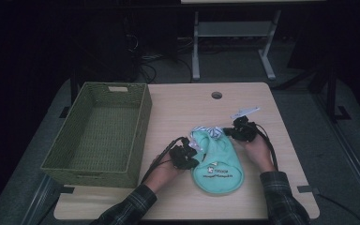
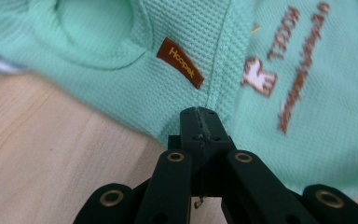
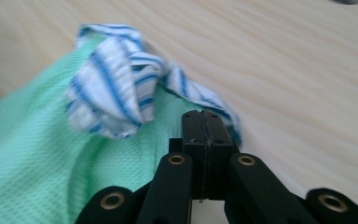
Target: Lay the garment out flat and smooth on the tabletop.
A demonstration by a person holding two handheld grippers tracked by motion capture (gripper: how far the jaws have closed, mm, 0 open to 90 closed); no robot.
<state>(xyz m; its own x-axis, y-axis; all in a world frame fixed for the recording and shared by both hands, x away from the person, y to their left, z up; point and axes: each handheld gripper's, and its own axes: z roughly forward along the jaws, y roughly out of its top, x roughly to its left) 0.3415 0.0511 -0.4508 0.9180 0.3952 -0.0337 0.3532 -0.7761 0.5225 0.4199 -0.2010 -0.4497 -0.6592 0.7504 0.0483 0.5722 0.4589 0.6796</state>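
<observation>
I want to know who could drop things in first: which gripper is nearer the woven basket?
Left. The left gripper sits just beside the woven basket, at the near edge of the green garment. The right gripper is beyond the garment, farther away.

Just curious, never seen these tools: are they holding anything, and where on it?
Both jaws look pinched shut on the green garment: left gripper at its side edge, right gripper at the blue-striped trim.

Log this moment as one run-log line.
left gripper: shut on green garment side edge | right gripper: shut at striped collar | wicker basket: left of garment | table
</observation>
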